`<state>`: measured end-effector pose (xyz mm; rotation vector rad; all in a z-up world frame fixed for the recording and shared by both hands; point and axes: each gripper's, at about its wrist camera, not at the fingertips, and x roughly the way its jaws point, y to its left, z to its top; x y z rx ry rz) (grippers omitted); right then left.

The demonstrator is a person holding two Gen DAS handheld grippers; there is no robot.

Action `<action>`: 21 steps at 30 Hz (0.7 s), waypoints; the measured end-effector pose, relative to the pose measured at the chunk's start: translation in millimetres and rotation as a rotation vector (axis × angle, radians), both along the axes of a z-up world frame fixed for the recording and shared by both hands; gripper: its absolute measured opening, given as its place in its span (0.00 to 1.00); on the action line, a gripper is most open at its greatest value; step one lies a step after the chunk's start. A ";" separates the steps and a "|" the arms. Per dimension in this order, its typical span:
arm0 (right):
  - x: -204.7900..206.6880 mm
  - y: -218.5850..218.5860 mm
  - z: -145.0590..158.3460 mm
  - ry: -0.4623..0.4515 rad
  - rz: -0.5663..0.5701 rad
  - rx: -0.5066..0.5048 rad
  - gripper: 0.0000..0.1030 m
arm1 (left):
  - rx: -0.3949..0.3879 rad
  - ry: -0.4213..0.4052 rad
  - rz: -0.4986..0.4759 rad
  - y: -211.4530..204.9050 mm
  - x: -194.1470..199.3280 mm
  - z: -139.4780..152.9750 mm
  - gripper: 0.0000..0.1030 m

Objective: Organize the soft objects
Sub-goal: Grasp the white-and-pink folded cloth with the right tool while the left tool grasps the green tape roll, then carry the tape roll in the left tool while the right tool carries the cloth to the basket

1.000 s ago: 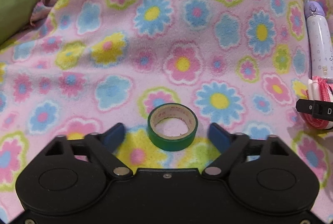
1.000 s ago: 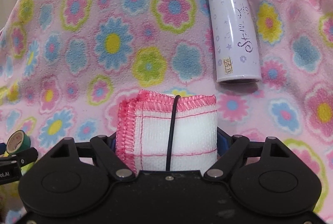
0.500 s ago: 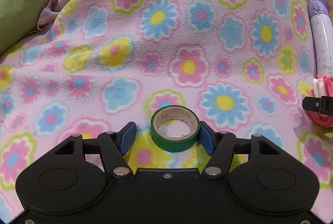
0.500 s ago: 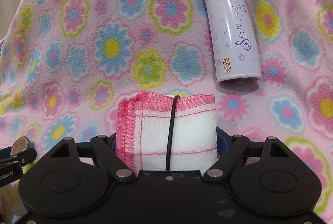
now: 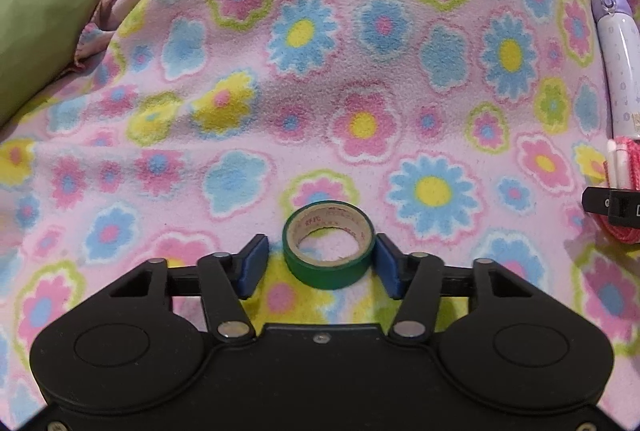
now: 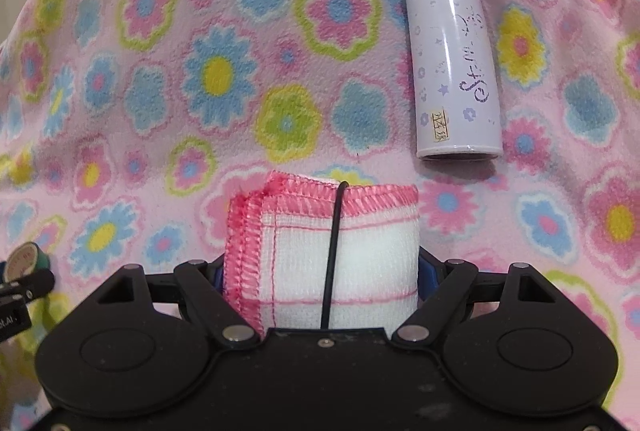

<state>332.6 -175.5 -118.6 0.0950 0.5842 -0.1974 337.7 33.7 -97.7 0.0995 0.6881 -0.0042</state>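
The left gripper [image 5: 318, 265] is shut on the green tape roll [image 5: 328, 245], at 6 o'clock on the flowery blanket [image 5: 360, 71]. The right gripper [image 6: 322, 271] is closing on the folded cloth [image 6: 324, 251]. Next, I think, both get lifted.

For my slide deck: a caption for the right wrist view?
Right gripper closing on folded pink-edged cloth, purple bottle lying beyond.

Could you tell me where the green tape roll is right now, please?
In the left wrist view, the green tape roll lies flat on the flowered blanket, bottom centre, between the blue pads of the left tongs.
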 end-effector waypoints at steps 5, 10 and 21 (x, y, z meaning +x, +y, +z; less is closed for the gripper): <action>-20.3 -3.2 14.0 0.014 0.011 0.014 0.76 | -0.021 0.028 -0.002 -1.5 -10.6 12.0 0.46; -46.9 -16.4 32.3 -0.018 0.001 0.066 0.76 | -0.071 0.015 -0.003 4.7 -23.8 21.8 0.46; -123.3 -24.8 73.1 -0.121 0.046 0.165 0.76 | -0.109 -0.028 -0.072 0.6 -85.9 71.9 0.46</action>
